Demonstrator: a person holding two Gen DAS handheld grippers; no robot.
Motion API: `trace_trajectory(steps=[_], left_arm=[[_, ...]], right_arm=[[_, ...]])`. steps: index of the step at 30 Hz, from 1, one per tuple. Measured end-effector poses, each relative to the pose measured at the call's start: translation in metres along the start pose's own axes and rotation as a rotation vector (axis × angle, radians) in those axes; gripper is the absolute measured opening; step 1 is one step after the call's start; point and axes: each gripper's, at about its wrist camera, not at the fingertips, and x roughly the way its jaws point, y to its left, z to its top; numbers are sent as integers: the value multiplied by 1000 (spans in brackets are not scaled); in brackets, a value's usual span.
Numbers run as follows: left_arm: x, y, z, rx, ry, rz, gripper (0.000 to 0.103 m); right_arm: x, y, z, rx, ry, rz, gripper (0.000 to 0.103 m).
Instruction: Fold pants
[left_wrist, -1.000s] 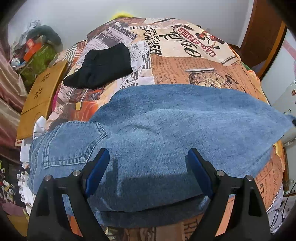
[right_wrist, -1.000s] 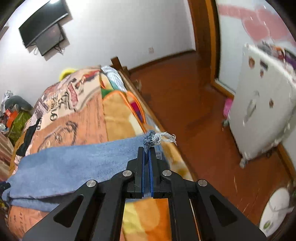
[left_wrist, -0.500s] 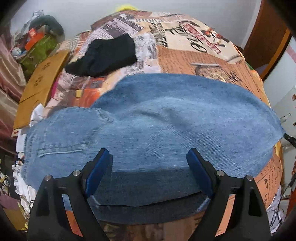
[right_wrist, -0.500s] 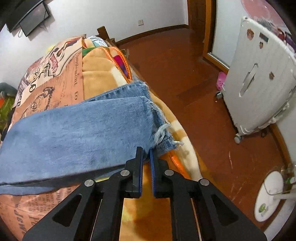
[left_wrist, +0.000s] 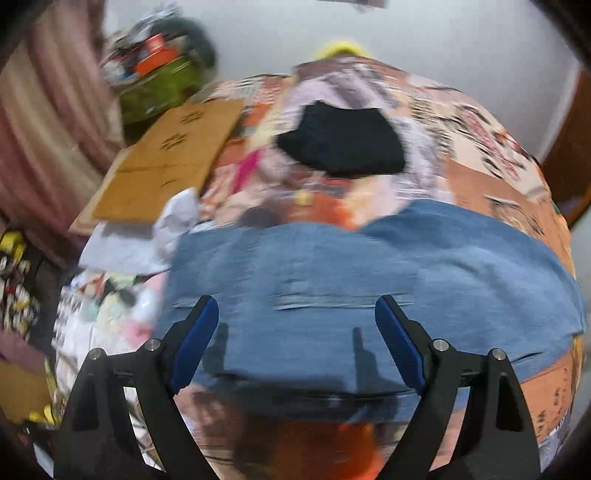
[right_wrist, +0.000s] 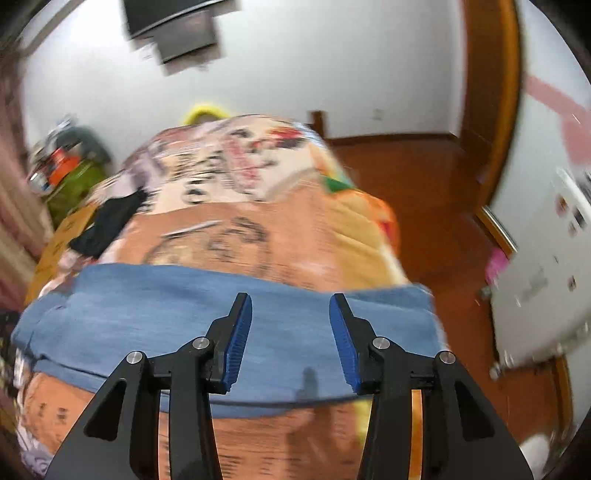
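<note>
Blue jeans (left_wrist: 369, 280) lie flat across the patterned bedspread (left_wrist: 480, 147), one leg folded over the other. In the right wrist view the jeans (right_wrist: 184, 317) stretch from the left edge to the bed's right side. My left gripper (left_wrist: 297, 325) is open and empty, hovering over the waist end of the jeans. My right gripper (right_wrist: 290, 321) is open and empty, above the leg end. Both views are motion-blurred.
A black garment (left_wrist: 343, 144) lies on the bed beyond the jeans. A brown cardboard sheet (left_wrist: 166, 162) and clutter sit at the bed's left side. A white appliance (right_wrist: 546, 273) and wooden floor (right_wrist: 424, 192) are to the right.
My right gripper has opened and let go of the jeans' hem, then swung left to face the bed. My left gripper has turned left toward the waist end.
</note>
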Motion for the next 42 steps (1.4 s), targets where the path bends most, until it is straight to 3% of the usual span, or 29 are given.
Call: trace_trajectory(steps=[6, 9, 13, 18, 23, 25, 27, 29, 31, 38, 40, 42], left_arm=[[11, 72, -26, -133, 60, 4, 87], [21, 91, -41, -188, 105, -74, 87], [28, 97, -50, -259, 117, -161, 87], [48, 92, -50, -346, 177, -342, 87], [67, 92, -45, -432, 191, -386, 86], [71, 93, -41, -451, 170, -374, 80], [73, 95, -37, -439, 150, -342, 66], [73, 97, -32, -414, 134, -297, 45], [70, 97, -27, -384, 116, -274, 37], [34, 95, -26, -303, -12, -204, 31], [33, 96, -35, -288, -21, -119, 27], [43, 103, -47, -303, 8, -100, 27]], right_arm=[[18, 76, 8, -133, 6, 87, 43], [33, 110, 6, -185, 21, 123, 49], [55, 145, -2, -241, 72, 147, 49], [77, 173, -19, -301, 157, 185, 49], [99, 185, -42, -344, 253, 195, 49], [98, 182, -47, -335, 235, 204, 49], [97, 178, -48, -314, 240, 224, 49], [97, 177, -48, -298, 245, 238, 49], [97, 178, -49, -303, 242, 240, 49], [95, 181, -50, -311, 245, 239, 49], [95, 180, -50, -313, 245, 239, 49], [95, 180, -50, -312, 247, 240, 49]])
